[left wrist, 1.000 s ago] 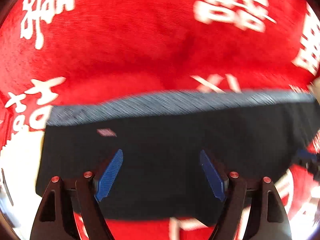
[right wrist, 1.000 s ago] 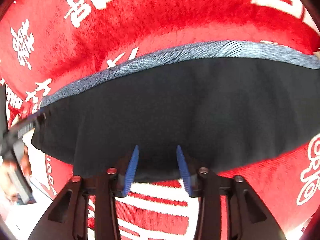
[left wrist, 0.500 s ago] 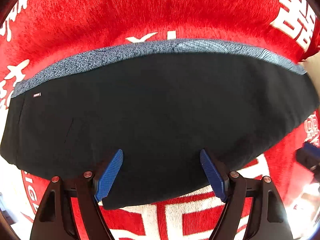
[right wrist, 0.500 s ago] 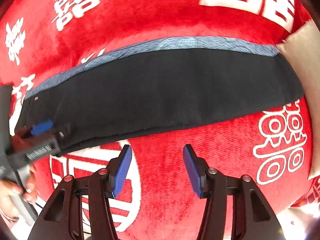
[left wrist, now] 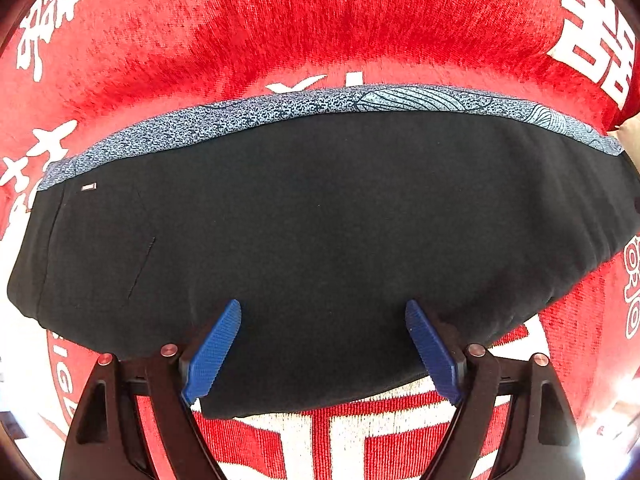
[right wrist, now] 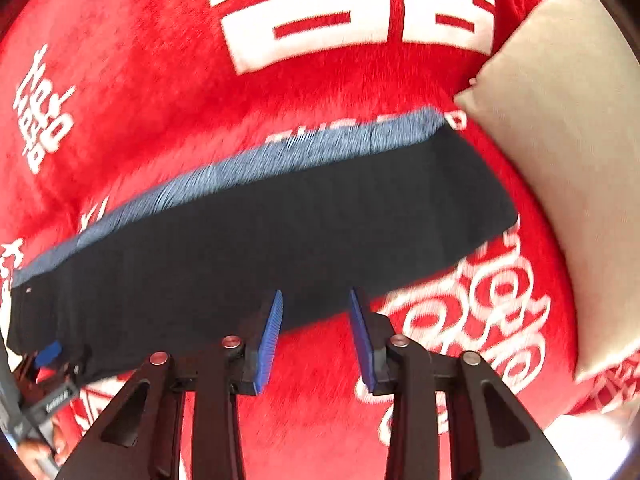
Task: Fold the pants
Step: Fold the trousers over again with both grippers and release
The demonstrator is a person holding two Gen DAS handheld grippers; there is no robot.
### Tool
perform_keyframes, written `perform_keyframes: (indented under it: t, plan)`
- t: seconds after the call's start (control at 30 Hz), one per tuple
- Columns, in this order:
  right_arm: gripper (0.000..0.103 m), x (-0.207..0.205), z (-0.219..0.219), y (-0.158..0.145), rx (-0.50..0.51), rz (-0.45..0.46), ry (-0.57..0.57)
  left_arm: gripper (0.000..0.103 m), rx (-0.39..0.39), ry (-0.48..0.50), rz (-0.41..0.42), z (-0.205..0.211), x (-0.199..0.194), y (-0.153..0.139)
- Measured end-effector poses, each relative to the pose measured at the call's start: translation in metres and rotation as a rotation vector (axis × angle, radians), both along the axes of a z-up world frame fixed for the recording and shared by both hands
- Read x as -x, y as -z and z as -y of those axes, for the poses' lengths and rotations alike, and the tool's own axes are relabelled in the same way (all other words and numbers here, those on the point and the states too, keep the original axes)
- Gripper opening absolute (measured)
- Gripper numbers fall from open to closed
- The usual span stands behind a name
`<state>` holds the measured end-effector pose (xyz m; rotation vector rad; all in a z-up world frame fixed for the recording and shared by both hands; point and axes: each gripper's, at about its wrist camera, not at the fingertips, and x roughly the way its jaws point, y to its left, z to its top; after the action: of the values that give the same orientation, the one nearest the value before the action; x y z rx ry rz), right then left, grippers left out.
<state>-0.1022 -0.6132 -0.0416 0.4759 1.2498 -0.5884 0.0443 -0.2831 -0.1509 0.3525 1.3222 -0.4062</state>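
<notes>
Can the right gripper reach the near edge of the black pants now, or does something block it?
Probably yes. The right gripper hovers open just over the near edge of the pants, its jaws having just narrowed with nothing between them. Only red blanket lies around; the beige pillow sits off to the side.

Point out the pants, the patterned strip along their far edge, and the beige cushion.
pants (left wrist: 320,216), left wrist view, middle of the black cloth.
patterned strip (left wrist: 416,98), left wrist view, its leaf-printed stretch.
beige cushion (right wrist: 560,128), right wrist view, its flat face.
</notes>
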Motion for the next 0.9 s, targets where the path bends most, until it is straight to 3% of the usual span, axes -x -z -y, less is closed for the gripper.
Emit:
perform_keyframes:
  t: [0.23, 0.33, 0.47, 0.53, 0.63, 0.7, 0.8, 0.9]
  plan:
    - [0.038, -0.066, 0.023, 0.018, -0.076, 0.105, -0.08, 0.086, -0.04, -0.013, 0.031, 0.005, 0.003, 0.001]
    - [0.036, -0.086, 0.023, 0.041, -0.091, 0.066, -0.136, 0.086, -0.051, -0.024, 0.028, 0.006, 0.003, -0.001]
    - [0.034, -0.071, 0.045, 0.049, 0.018, 0.019, -0.133, 0.086, -0.084, -0.027, 0.008, 0.012, -0.001, -0.008]
    - [0.035, -0.051, 0.068, 0.048, 0.068, -0.032, -0.072, 0.086, -0.045, -0.037, -0.01, 0.018, -0.003, -0.02]
    - [0.038, -0.022, 0.093, 0.036, 0.044, -0.069, 0.042, 0.086, 0.013, -0.027, -0.005, 0.039, -0.004, -0.041]
    - [0.038, -0.004, 0.092, 0.023, -0.001, -0.039, 0.096, 0.086, 0.03, -0.01, 0.0, 0.057, -0.004, -0.045]
    - [0.038, 0.009, 0.066, 0.01, -0.05, -0.001, 0.089, 0.086, 0.03, 0.005, -0.002, 0.091, -0.004, -0.04]
    - [0.047, 0.005, 0.033, 0.008, -0.079, 0.036, 0.05, 0.086, 0.006, 0.012, -0.042, 0.117, -0.002, -0.014]
